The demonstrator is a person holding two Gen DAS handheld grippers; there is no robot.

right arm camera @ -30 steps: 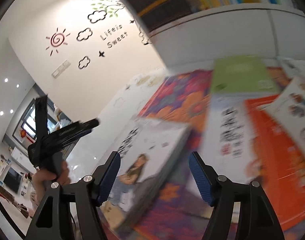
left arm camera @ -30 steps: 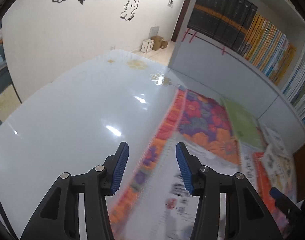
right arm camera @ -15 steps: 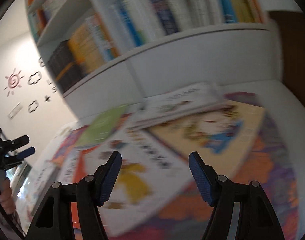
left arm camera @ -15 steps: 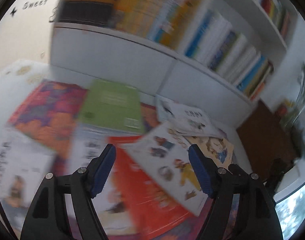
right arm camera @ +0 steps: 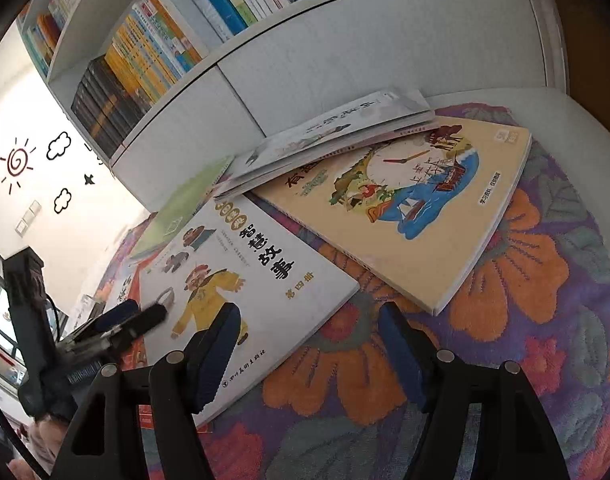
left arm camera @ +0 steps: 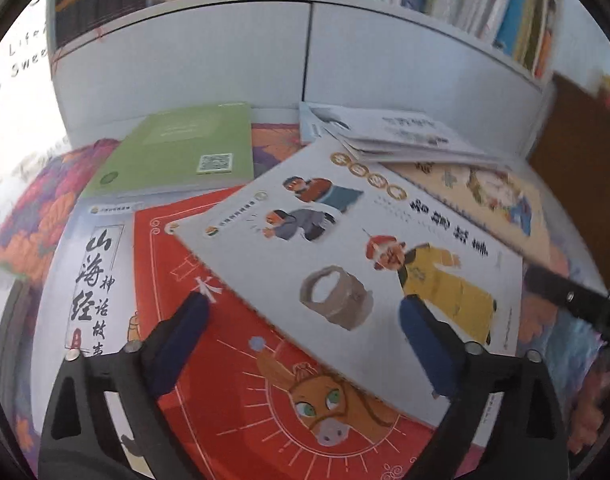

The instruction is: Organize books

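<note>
Left claw (left arm camera: 305, 328): jaws opening wide, nothing gripped; it hovers over a white picture book with cartoon figures (left arm camera: 357, 264), which overlaps a red book with a donkey face (left arm camera: 265, 392) beneath. Right claw (right arm camera: 307, 344): open, empty, above the flowered cloth (right arm camera: 545, 320); the white book's corner lies just left of it, a beige clock-cover book (right arm camera: 417, 208) ahead. Green paperback (left arm camera: 177, 152) lies beyond, against the bookshelf base.

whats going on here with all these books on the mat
A person holds a claw in each hand over picture books scattered on a flowered mat below a bookshelf. The left claw, jaws opening, hangs over the white storybook lying across a red book. The right claw is open near that white book's corner. Neither claw holds a book.
</note>
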